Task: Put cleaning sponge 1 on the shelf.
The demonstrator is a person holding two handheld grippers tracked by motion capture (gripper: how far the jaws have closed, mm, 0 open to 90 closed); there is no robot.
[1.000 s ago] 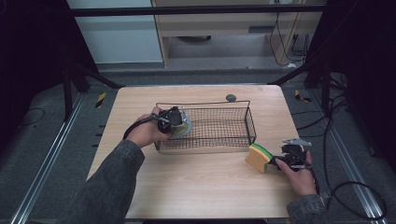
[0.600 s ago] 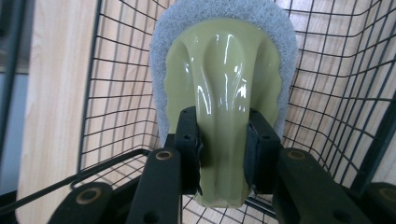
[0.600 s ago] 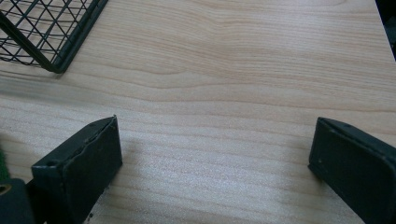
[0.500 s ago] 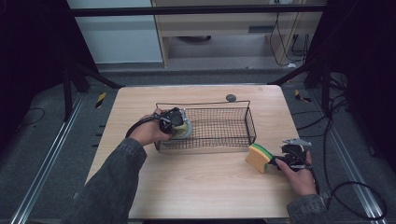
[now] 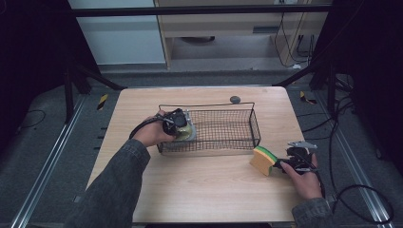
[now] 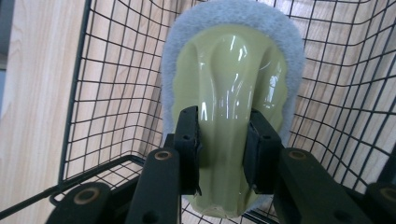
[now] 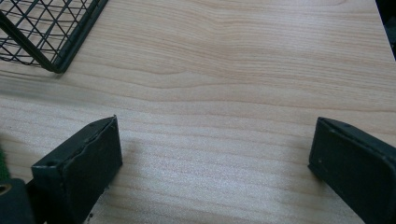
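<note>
High view overhead facing forward-down, gripper views close and low, sharing the wire basket with it

Dim surroundings ring the evenly lit desk in the high view. Overhead light glares on the glossy scrubber handle; close jaws look soft, with faint shadows beneath.

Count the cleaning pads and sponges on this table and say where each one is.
2. A green-handled scrubbing pad is clamped in the left gripper inside the wire basket, at its left end. A yellow-and-green sponge lies on the table beside the right gripper. None looks hidden.
</note>
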